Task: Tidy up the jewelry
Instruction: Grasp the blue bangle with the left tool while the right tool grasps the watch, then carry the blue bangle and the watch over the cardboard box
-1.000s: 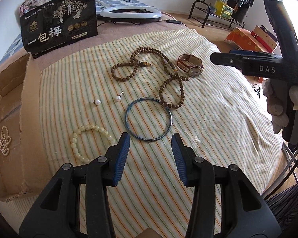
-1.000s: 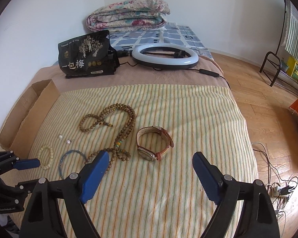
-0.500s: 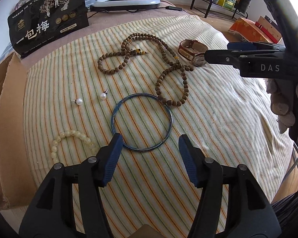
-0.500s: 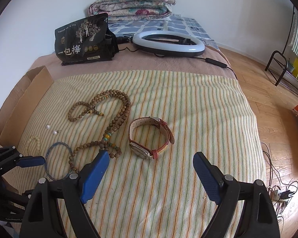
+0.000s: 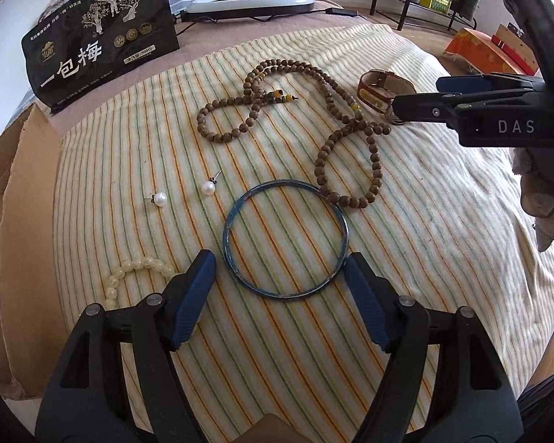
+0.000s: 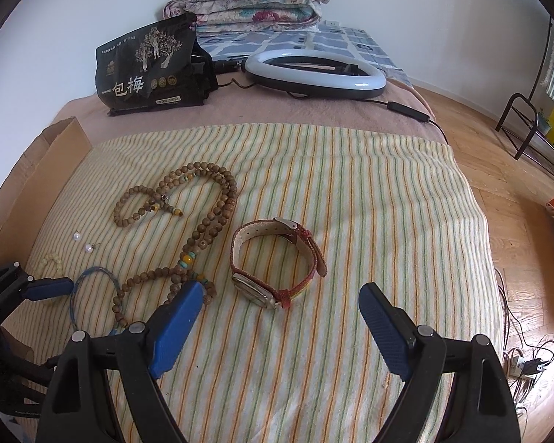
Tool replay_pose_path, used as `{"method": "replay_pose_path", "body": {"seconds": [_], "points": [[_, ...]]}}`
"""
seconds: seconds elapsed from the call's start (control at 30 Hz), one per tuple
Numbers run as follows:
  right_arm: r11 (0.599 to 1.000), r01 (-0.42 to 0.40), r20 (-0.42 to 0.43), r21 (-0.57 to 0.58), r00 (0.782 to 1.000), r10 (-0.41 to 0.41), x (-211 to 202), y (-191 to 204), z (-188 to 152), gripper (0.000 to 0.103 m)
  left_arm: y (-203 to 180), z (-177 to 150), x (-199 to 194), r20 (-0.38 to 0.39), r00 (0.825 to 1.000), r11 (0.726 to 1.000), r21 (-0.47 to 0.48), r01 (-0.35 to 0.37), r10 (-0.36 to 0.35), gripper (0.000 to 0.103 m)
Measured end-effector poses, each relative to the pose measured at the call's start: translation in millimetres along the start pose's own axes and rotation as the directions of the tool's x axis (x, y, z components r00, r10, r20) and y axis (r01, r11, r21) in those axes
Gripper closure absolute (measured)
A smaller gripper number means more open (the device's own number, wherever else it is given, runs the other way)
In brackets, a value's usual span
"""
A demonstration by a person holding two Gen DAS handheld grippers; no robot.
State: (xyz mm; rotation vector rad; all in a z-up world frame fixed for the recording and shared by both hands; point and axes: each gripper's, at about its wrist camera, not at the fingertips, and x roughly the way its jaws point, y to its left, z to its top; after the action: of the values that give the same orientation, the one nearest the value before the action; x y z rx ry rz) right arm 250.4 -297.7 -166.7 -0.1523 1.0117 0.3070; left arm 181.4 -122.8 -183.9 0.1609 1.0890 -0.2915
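Two hand-held grippers hover over a striped cloth (image 5: 443,221) strewn with jewelry.

The left gripper (image 5: 280,273) points steeply down, and its jaws are opening. Nothing is between its blue pads. A blue bangle (image 5: 285,239) lies flat just ahead of the tips, its near rim about level with them, without clear contact. Just left of the left pad lies a pale bead bracelet (image 5: 136,271). Farther ahead and to the left sit two pearl earrings (image 5: 207,187), near each other. Beyond the bangle, and touching its far rim, a long string of wooden beads (image 5: 325,125) loops across the cloth.

The right gripper (image 6: 280,312) also has its jaws spread wide, gripping nothing. A watch (image 6: 277,262) with a reddish strap rests on its side just ahead, between the two pads' lines but clear of both. The wooden beads lie beside its left pad.

Far ahead of both grippers stand a black bag (image 6: 147,66) and a ring light (image 6: 314,74). A cardboard box (image 5: 14,192) flanks the cloth on the left.
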Motion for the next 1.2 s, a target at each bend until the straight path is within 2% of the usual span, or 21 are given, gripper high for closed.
{"method": "replay_pose_path", "body": {"seconds": [0.37,0.43,0.6,1.2], "points": [[0.999,0.044,-0.026,-0.022,0.999,-0.045,23,0,11,0.017,1,2,2,0.026,1.000,1.000,-0.017,0.010,-0.010,0.028],[0.999,0.041,-0.039,-0.010,0.998,-0.041,28,-2,10,0.029,1,2,2,0.030,0.999,1.000,-0.017,0.015,-0.014,0.029],[1.000,0.023,-0.048,-0.020,0.999,-0.024,31,2,10,0.042,2,3,0,0.035,0.999,0.999,-0.026,0.028,-0.027,0.030],[0.999,0.037,0.023,-0.018,0.999,-0.036,-8,5,7,0.045,4,2,-33,0.114,0.993,0.999,-0.029,0.032,-0.028,0.031]]}}
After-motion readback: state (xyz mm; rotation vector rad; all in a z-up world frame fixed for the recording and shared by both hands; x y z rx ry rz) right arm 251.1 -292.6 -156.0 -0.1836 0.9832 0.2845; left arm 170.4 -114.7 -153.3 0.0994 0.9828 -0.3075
